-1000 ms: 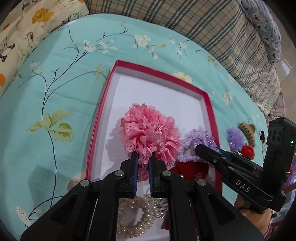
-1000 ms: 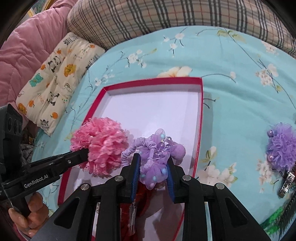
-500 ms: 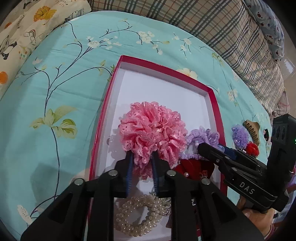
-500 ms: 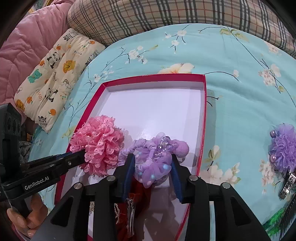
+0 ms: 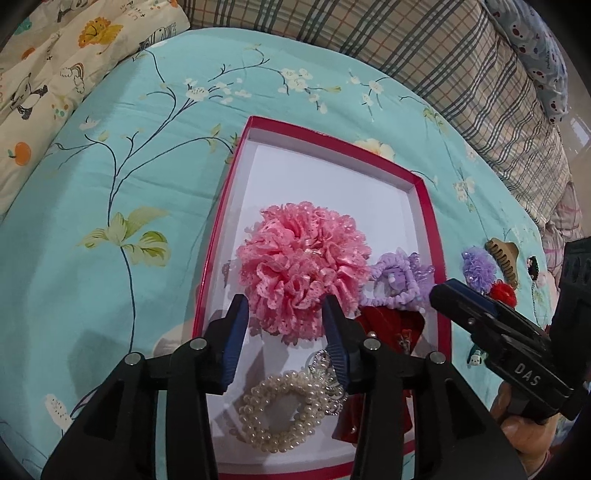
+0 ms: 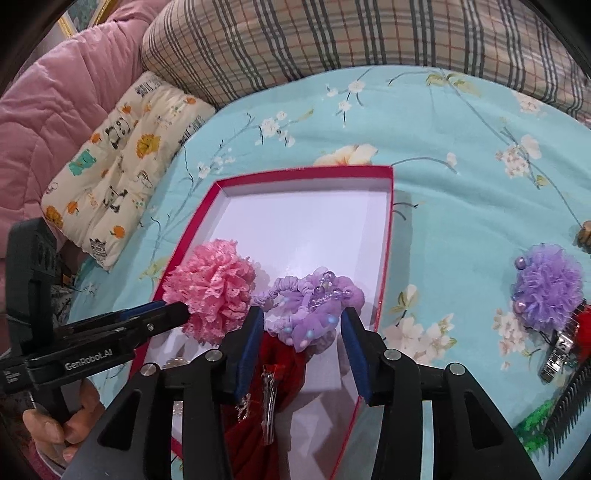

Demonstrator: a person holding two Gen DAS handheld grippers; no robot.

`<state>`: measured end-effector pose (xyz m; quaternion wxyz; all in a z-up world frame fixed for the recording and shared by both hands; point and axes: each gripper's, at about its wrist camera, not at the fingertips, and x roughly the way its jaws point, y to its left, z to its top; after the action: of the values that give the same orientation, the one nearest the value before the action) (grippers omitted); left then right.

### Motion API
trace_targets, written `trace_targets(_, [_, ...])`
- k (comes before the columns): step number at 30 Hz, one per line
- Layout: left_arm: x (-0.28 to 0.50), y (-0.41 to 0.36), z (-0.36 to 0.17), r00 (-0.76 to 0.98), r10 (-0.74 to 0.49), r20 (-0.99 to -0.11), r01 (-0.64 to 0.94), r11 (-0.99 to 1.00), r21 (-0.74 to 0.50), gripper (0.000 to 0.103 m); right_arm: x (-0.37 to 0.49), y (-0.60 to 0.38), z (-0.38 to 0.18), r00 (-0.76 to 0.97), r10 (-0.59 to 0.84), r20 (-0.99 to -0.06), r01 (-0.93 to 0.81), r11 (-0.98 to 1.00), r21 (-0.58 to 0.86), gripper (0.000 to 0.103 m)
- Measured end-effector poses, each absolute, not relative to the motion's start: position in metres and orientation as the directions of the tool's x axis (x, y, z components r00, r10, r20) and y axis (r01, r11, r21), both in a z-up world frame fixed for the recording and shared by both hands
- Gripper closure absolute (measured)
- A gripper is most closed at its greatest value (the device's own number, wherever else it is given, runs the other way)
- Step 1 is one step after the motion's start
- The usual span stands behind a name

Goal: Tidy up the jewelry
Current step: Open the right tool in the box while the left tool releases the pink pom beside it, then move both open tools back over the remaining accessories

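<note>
A shallow red-rimmed box (image 5: 428, 206) with a white floor lies on a turquoise flowered bedspread (image 5: 110, 177), and most of the hair pieces sit in its near half. The left gripper (image 5: 286, 325) hangs over the box's near left part with its jaws opening; the pink lace scrunchie (image 5: 303, 269) lies on the box floor just beyond and between the blue pads (image 5: 234, 334), which stand clear of it on both sides. Nearer than the scrunchie, below that gripper, a pearl bracelet (image 5: 284, 413) rests on the white floor beside a red velvet bow (image 5: 391, 325). The right gripper (image 6: 303, 330) is over the box's near right part, its jaws also opening; the purple beaded scrunchie (image 6: 314, 310) sits between its pads (image 6: 251, 343) without being squeezed, resting partly on the red bow (image 6: 280, 369). In the right wrist view the pink scrunchie (image 6: 214, 291) lies just left of the purple one, almost touching it. Outside the box, well to the right on the bedspread, a purple tulle hair clip (image 6: 546, 291) lies by a red pompom (image 5: 502, 291), a brown claw clip (image 5: 504, 258) and a black comb (image 6: 569, 402). A cartoon-print cushion (image 6: 118, 162) and a plaid blanket (image 6: 332, 33) lie at the far edge.
</note>
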<state>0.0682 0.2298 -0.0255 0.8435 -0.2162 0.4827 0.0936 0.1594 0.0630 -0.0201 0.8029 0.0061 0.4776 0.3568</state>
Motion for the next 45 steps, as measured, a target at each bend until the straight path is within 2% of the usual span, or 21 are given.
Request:
trace_targets(2, [0.067, 0.227, -0.022, 0.522, -0.055, -0.851, -0.361, 0.89, -0.279, 0.064, 0.158, 0.057, -0.017, 0.3, 0.583, -0.756, -0.561, 0.748, 0.355, 0.055])
trace_targets(3, [0.067, 0.226, -0.02, 0.526, -0.059, -0.849, -0.357, 0.89, -0.283, 0.061, 0.157, 0.053, -0.015, 0.303, 0.585, -0.752, -0.558, 0.749, 0.357, 0.055])
trace_targets(4, [0.067, 0.224, -0.018, 0.531, -0.064, -0.845, -0.353, 0.89, -0.289, 0.054, 0.156, 0.049, -0.014, 0.307, 0.585, -0.751, -0.555, 0.751, 0.358, 0.055])
trace_targets(6, [0.066, 0.221, -0.014, 0.544, -0.074, -0.836, -0.344, 0.889, -0.302, 0.049, 0.154, 0.043, -0.012, 0.314, 0.583, -0.749, -0.547, 0.756, 0.359, 0.055])
trace_targets(26, [0.079, 0.166, 0.001, 0.547, -0.128, -0.827, -0.251, 0.918, -0.308, 0.049, 0.153, -0.073, -0.015, 0.41, 0.511, -0.755, -0.383, 0.848, 0.366, 0.05])
trace_targets(45, [0.104, 0.106, 0.002, 0.513, -0.191, -0.837, -0.149, 0.94, -0.306, 0.049, 0.163, -0.167, -0.014, 0.494, 0.411, -0.766, -0.249, 0.911, 0.328, 0.049])
